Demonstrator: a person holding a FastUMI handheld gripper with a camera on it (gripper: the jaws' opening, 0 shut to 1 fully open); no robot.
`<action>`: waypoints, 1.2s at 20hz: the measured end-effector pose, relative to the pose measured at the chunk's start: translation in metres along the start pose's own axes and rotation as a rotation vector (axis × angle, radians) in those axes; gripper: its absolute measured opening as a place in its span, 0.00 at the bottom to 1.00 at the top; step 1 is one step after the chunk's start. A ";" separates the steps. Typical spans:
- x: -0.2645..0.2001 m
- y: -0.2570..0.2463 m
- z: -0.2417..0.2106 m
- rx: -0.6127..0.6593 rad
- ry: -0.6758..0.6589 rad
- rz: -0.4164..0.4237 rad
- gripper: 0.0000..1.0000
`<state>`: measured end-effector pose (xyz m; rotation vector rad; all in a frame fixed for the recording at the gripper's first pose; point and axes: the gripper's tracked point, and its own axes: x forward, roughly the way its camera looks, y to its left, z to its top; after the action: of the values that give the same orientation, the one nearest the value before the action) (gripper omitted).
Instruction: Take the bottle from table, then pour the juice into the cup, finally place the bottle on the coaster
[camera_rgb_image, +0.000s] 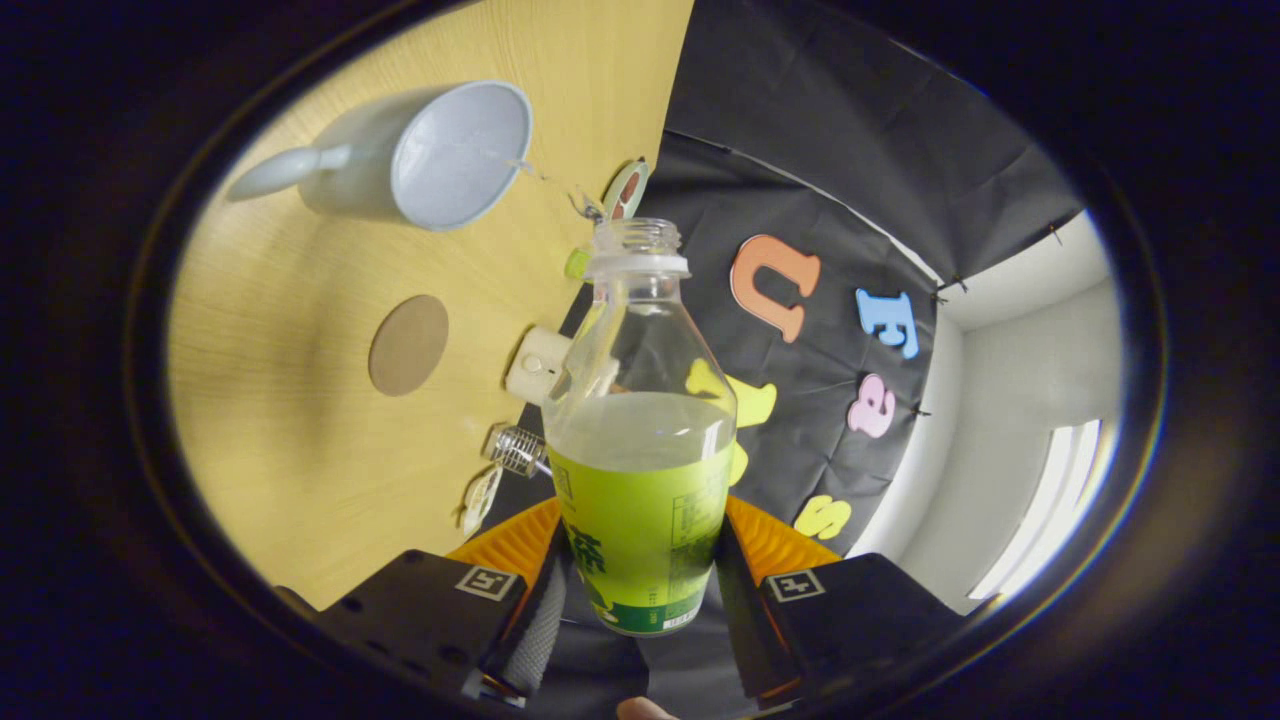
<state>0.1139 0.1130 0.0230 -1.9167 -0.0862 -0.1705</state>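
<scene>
Between the two fingers of the gripper (640, 590) stood the bottle (640, 440), both fingers pressed against its green-labelled lower half, so the gripper was clamped on it. Its cap was off, the open neck pointed away from the fingers, and pale liquid filled roughly the lower half of the clear body. The whole view was rolled, with the wooden table (300, 420) rising on the left. On that table, beyond the bottle's mouth and to its left, sat the pale cup (440, 155) with its handle turned away from the bottle. The round brown coaster (408, 345) lay bare between cup and fingers, apart from both.
</scene>
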 end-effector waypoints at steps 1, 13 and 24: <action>0.000 -0.003 0.000 -0.005 -0.001 -0.005 0.76; 0.001 -0.012 0.004 -0.073 -0.010 -0.033 0.76; 0.002 -0.012 0.009 -0.051 -0.013 -0.033 0.76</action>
<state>0.1149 0.1256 0.0319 -1.9685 -0.1233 -0.1838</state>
